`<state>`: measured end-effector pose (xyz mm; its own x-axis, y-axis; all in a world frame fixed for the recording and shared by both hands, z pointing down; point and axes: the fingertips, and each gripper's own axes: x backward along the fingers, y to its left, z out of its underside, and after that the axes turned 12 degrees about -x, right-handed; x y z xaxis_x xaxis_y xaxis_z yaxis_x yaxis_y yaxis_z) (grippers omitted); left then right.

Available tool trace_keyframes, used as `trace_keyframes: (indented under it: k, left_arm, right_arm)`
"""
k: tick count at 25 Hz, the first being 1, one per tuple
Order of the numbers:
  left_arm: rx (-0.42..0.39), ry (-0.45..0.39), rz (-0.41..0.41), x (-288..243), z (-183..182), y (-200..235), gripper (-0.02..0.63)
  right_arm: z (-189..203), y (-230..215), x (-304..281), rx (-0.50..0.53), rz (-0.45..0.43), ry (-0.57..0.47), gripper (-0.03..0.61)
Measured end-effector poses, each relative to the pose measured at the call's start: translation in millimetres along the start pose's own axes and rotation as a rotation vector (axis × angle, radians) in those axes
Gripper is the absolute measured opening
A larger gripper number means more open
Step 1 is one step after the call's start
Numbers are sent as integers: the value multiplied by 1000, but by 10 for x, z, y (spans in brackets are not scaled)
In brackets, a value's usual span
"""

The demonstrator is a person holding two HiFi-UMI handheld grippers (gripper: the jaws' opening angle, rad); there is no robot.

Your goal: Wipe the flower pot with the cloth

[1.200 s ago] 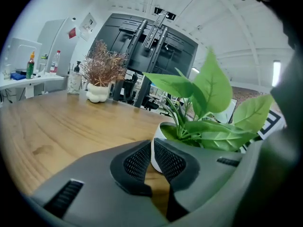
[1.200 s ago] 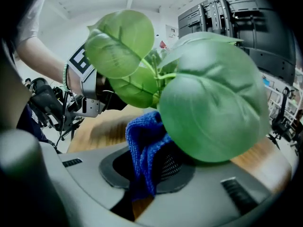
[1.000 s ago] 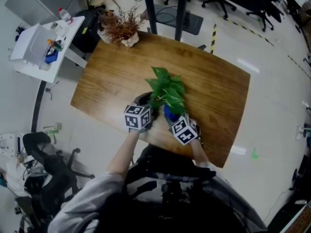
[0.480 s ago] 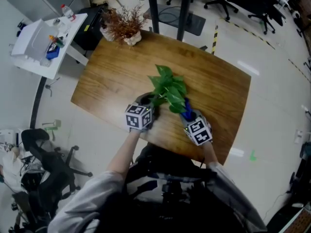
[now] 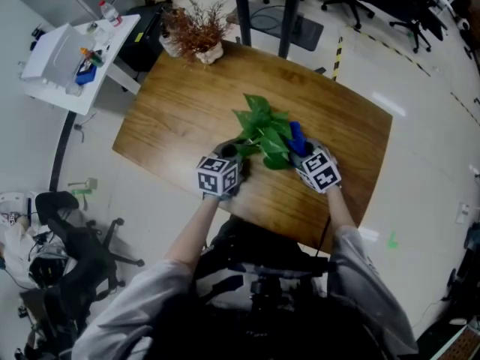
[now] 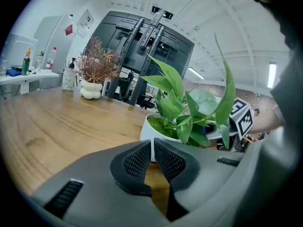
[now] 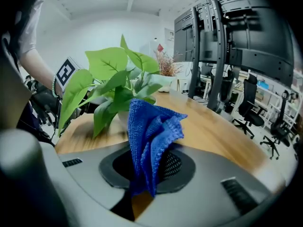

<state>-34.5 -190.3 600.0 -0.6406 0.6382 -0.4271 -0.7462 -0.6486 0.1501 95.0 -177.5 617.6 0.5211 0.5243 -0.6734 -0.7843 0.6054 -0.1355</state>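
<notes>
Jaws of the right hand-held gripper are clamped on a blue knitted cloth, which stands bunched above them at the centre of the right gripper view. Behind the cloth rise the broad leaves of a green leafy plant. Whether the cloth touches the pot cannot be told.

In the left gripper view the left hand-held gripper has its jaws drawn nearly together with only a thin slit between them and nothing in it. Their tips sit just at the wall of the white round flower pot, right of centre in that frame.

From the head view, pot and plant stand at the middle of the brown wooden surface, with one gripper on each side. A dried reddish-brown plant in a white vase stands at the upper-left edge, well apart.
</notes>
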Motion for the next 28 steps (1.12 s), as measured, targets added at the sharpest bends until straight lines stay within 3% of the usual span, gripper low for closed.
trace_keyframes:
  k: [4, 19, 24, 28]
  left_arm:
    - [20, 6, 10, -12, 1, -6, 17]
    - [52, 11, -24, -21, 77, 61, 15]
    - [66, 4, -36, 46, 126, 46, 15]
    - [78, -17, -48, 140, 109, 71, 16]
  right_arm:
    - [-71, 168, -148, 12, -65, 20, 74]
    - [132, 1013, -277, -42, -166, 44, 74]
    - [171, 886, -162, -70, -145, 23, 74]
    - [187, 459, 44, -71, -64, 21, 74]
